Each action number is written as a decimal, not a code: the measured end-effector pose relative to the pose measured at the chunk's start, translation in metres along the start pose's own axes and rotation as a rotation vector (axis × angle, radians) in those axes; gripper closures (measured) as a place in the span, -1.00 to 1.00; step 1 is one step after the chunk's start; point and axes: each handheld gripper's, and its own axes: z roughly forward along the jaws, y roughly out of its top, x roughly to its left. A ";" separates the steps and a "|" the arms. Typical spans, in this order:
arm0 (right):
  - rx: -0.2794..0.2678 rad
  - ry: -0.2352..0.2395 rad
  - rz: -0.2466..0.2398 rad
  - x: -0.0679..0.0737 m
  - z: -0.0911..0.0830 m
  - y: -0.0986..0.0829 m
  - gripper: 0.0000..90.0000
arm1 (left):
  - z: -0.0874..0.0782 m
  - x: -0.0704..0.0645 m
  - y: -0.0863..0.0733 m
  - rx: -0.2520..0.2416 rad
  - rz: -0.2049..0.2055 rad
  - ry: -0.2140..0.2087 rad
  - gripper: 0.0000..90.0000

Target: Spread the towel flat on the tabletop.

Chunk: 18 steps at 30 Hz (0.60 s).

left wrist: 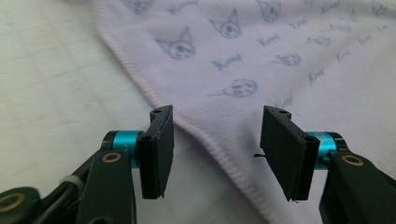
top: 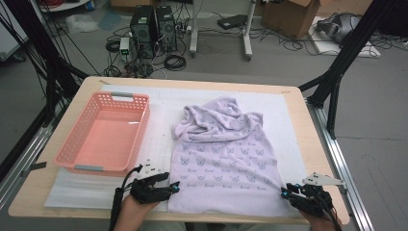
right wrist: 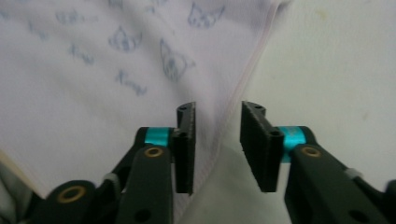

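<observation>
A lilac towel (top: 226, 154) printed with small cat faces lies on the white mat, flat at the near end and bunched up at the far end. My left gripper (top: 174, 186) is open at the towel's near left edge; in the left gripper view the stitched hem (left wrist: 205, 140) runs between its jaws (left wrist: 215, 154). My right gripper (top: 285, 193) is open at the near right corner, with the towel's hem (right wrist: 236, 100) passing between its jaws (right wrist: 217, 147). Neither holds the cloth.
A pink plastic basket (top: 72, 149) with nothing in it stands on the left of the mat. The wooden table edge (top: 317, 144) is just right of the towel. Black frame legs, computers and cables lie on the floor beyond.
</observation>
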 end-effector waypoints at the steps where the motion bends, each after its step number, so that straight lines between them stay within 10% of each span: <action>1: -0.009 -0.004 0.001 0.000 0.001 0.002 0.39 | 0.002 -0.005 -0.001 -0.005 0.022 0.023 0.00; 2: -0.008 -0.012 -0.002 0.000 0.003 0.003 0.39 | 0.003 -0.009 -0.001 -0.003 0.055 0.062 0.07; 3: 0.001 -0.014 -0.004 0.001 0.008 0.004 0.39 | 0.002 -0.010 -0.002 -0.002 0.082 0.080 0.69; 5: 0.026 -0.013 -0.013 0.003 0.013 0.004 0.41 | 0.000 -0.008 -0.002 0.006 0.060 0.049 0.90; 9: 0.026 0.039 -0.023 0.005 0.012 0.003 0.86 | -0.009 -0.006 -0.007 0.005 0.043 0.027 0.91; 18: 0.030 0.097 -0.071 0.015 -0.006 -0.008 0.92 | -0.041 -0.007 -0.028 -0.020 0.010 -0.015 0.92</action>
